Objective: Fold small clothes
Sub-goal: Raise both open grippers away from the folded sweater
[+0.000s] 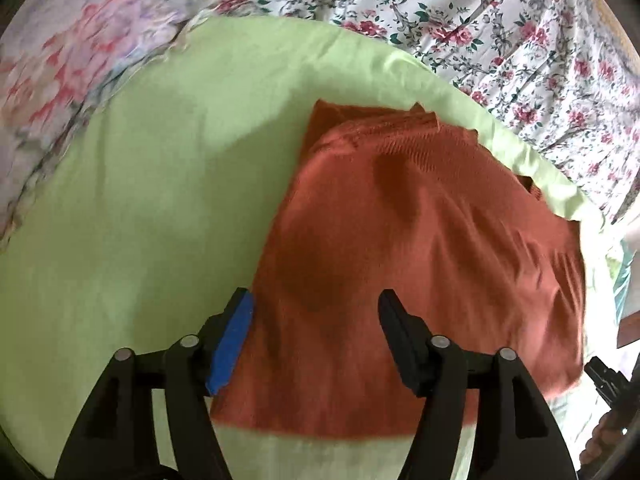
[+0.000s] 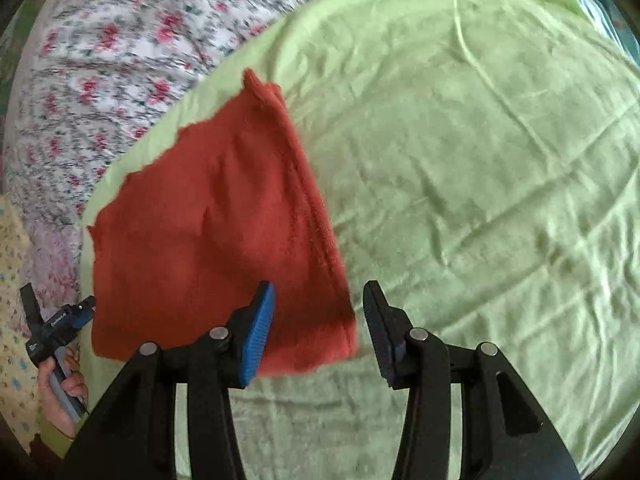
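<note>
A rust-red knit garment lies folded flat on a light green cloth. It also shows in the right wrist view, near the green cloth's left edge. My left gripper is open and empty, hovering over the garment's near left edge. My right gripper is open and empty, its fingers straddling the garment's near right corner from above. The left gripper shows at the left edge of the right wrist view, held in a hand.
A floral bedsheet surrounds the green cloth at the back and right; it shows in the right wrist view at the back left. A pastel floral fabric lies at the far left. The right gripper's tip shows at the right edge.
</note>
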`<state>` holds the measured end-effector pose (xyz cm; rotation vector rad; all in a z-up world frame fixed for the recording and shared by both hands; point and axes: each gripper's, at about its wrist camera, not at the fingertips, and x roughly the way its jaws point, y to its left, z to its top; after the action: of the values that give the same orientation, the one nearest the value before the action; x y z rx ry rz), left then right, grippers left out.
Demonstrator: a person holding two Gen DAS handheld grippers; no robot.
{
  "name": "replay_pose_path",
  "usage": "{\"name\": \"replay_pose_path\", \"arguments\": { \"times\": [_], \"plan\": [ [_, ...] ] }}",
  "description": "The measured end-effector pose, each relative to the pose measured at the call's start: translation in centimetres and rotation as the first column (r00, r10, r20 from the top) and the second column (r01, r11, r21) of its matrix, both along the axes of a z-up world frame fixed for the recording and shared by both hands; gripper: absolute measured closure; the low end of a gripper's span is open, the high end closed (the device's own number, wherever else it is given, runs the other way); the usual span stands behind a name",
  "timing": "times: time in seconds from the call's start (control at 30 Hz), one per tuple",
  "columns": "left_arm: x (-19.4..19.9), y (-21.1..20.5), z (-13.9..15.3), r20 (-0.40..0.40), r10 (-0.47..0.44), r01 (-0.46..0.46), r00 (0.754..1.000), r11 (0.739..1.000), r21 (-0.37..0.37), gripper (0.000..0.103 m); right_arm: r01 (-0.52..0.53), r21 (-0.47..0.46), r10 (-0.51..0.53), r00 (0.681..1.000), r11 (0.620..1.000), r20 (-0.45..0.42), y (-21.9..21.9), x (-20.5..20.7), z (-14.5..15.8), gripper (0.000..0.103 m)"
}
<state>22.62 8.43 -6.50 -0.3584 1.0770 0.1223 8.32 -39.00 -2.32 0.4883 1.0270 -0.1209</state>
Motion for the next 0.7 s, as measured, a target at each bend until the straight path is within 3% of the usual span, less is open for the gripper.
{"name": "replay_pose_path", "arguments": {
  "times": [0.13,0.3,0.53,0.7],
  "plan": [
    [-3.9,0.3,0.5,-0.001,0.026,-0.026,1.0,0.999,-0.029,0.03,-0.032,-0.009,0.032,0.999,0.999,0.043,1.5,-1.0,1.8,0.055],
    [-8.1,0.6,0.4,-0.01,0.055,-0.055,0.998,0.994,-0.098,0.03,-0.073,-0.006,0.073,0.995,0.997,0.068,4.1,-1.5,2.7,0.054],
    [-10.3,1.6,-0.8,-0.046,0.087,-0.094,0.995,0.979,-0.179,0.029,-0.144,0.034,0.143,0.988,0.989,0.051,8.1,-2.2,1.9,0.053],
    [-10.4,2.0,-1.4,-0.057,0.14,-0.151,0.988,0.954,-0.259,0.029,-0.185,0.041,0.183,0.982,0.982,0.041,9.6,-3.0,1.7,0.053]
  ]
}}
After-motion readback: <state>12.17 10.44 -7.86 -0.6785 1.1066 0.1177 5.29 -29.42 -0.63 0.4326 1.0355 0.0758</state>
